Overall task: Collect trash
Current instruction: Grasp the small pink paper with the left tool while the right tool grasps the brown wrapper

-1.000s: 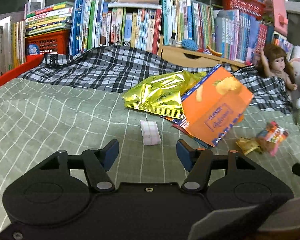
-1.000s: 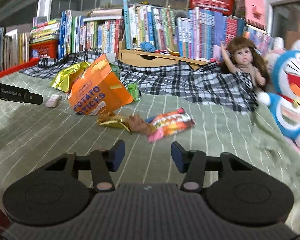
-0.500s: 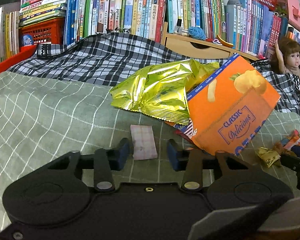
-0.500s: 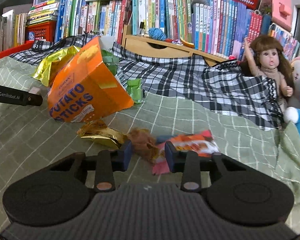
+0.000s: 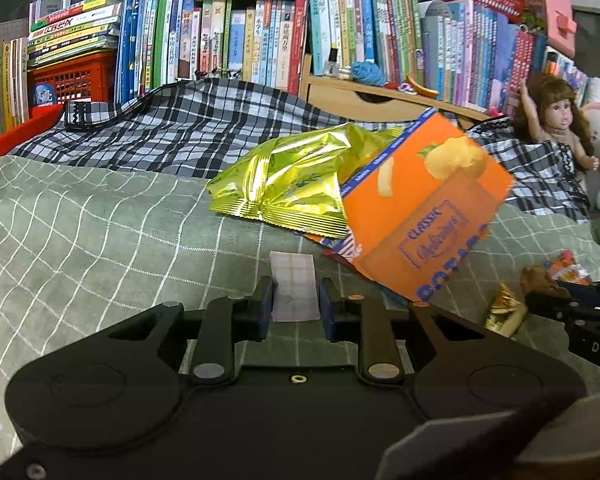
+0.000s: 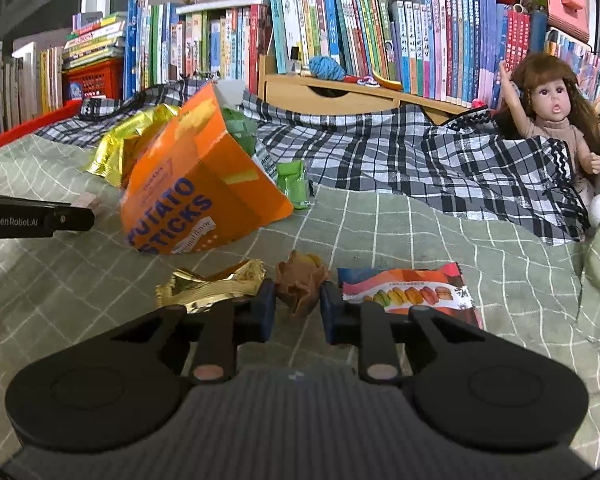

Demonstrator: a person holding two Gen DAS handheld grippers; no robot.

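While closing on two scraps at once, left gripper (image 5: pixel 296 306) jaws just narrowed onto the small pink checked wrapper (image 5: pixel 293 286), pads pressing its long edges flat against the green checked bedspread (image 5: pixel 80 240). Right gripper (image 6: pixel 298 310), jaws likewise just narrowed, pinching the crumpled brown wrapper (image 6: pixel 302 280) between gold foil (image 6: pixel 212 286) and macaron packet (image 6: pixel 412 290). Both low and slanted, probably to lift cleanly. Orange potato-sticks bag (image 6: pixel 196 188) lying untouched beyond.

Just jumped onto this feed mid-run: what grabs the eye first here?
The orange potato-sticks box tipped on the green bedspread, with a gold foil bag behind it. Up close, the left gripper has just closed on a small pink packet, and the right gripper has been closing around a crumpled brown wrapper. A doll sits far right by the books.
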